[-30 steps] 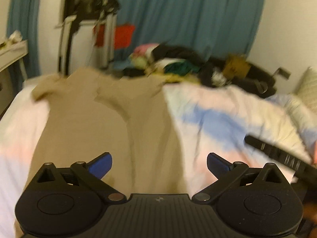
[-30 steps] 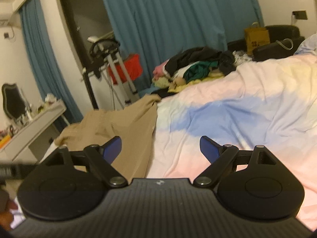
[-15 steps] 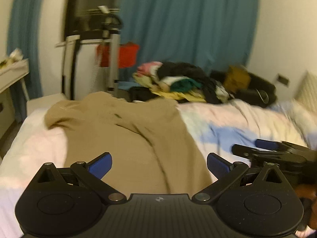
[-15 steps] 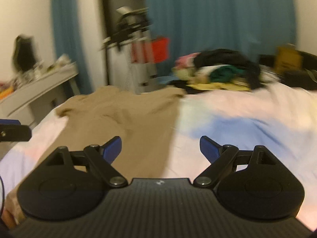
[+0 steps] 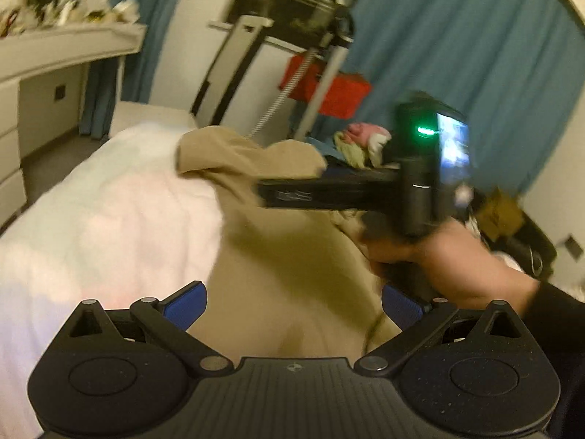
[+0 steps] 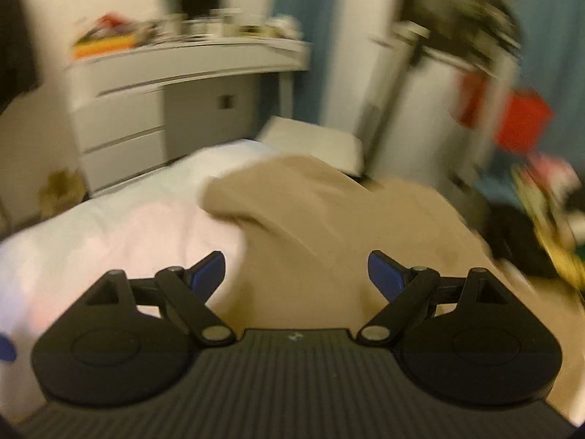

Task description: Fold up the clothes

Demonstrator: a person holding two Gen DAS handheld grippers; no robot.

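Each camera rides just behind its own tongs, angled down across the bed (image 5: pixel 109 219). The left one faces the blue curtain (image 5: pixel 475 55), with the right tongs (image 5: pixel 289 192) crossing close in front. The right one, blurred, faces the white drawers (image 6: pixel 120 128). Both share the tan garment (image 6: pixel 329 219), the pale bedding and the red item (image 5: pixel 336 91).

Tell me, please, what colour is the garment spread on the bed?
Plain tan garment, clearest in the left wrist view.
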